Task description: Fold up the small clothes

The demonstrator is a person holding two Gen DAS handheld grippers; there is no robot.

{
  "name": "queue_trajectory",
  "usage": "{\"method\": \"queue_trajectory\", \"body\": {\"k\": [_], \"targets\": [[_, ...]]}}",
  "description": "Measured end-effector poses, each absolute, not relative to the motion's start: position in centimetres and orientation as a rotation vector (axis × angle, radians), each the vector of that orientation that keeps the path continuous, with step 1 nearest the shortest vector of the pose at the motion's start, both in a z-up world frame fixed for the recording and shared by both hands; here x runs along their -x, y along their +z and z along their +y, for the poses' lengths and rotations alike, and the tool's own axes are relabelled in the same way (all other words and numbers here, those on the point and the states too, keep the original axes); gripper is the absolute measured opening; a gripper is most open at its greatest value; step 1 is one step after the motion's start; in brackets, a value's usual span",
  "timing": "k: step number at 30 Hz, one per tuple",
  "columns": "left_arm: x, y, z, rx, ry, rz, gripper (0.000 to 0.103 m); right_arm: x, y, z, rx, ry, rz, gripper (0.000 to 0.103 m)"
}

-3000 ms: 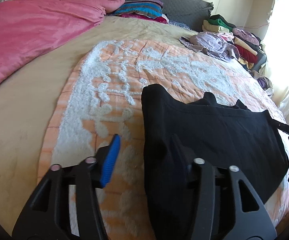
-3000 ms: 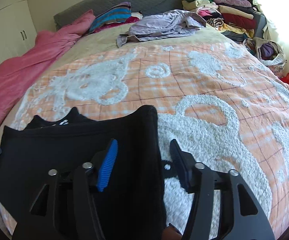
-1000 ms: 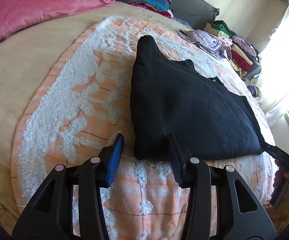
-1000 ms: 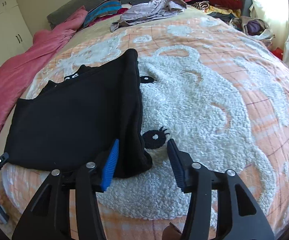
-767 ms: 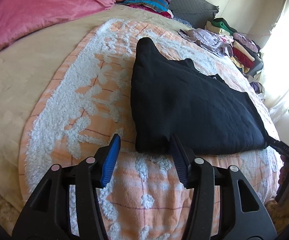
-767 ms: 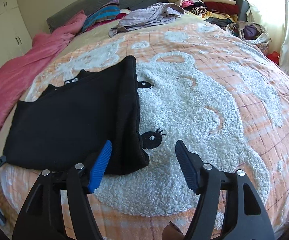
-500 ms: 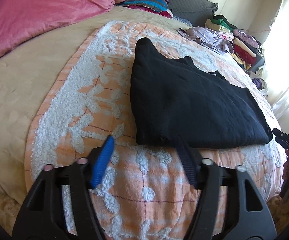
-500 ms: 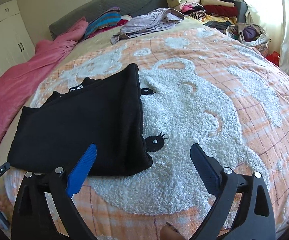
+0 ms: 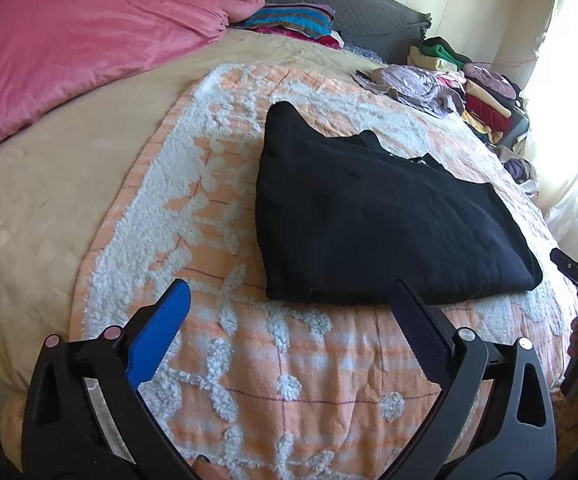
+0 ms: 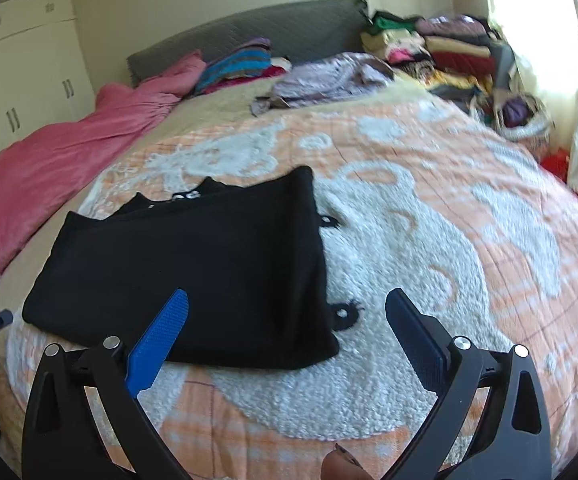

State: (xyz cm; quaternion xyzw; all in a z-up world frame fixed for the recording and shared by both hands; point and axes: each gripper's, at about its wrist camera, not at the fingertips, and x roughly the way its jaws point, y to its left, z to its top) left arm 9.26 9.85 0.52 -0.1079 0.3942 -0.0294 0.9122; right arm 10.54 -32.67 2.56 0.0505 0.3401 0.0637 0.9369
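Left wrist view: the left gripper [image 9: 289, 312] hangs over the orange-and-white blanket [image 9: 289, 368], its jaws opening wide with nothing between them; the folded black garment [image 9: 369, 224] lies flat just beyond.

Right wrist view: the right gripper [image 10: 287, 320] is spreading wide too, empty, with the black garment [image 10: 193, 272] beneath its left finger

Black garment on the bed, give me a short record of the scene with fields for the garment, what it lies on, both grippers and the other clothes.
garment: black garment, folded, lying flat
surface: orange and white blanket on the bed
left gripper: jaws opening, nothing between them, short of the garment's near edge
right gripper: jaws opening, nothing held
other clothes: lilac heap and a folded stack near the headboard
bedding: pink duvet alongside
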Motion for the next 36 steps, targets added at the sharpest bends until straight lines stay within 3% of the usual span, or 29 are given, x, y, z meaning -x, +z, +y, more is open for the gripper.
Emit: {"method": "queue_trajectory", "body": {"k": [36], "targets": [[-11.0, 1.1, 15.8, 0.253, 0.083, 0.788, 0.093, -7.9, 0.5, -8.7, 0.333, 0.527, 0.635, 0.098]]}}
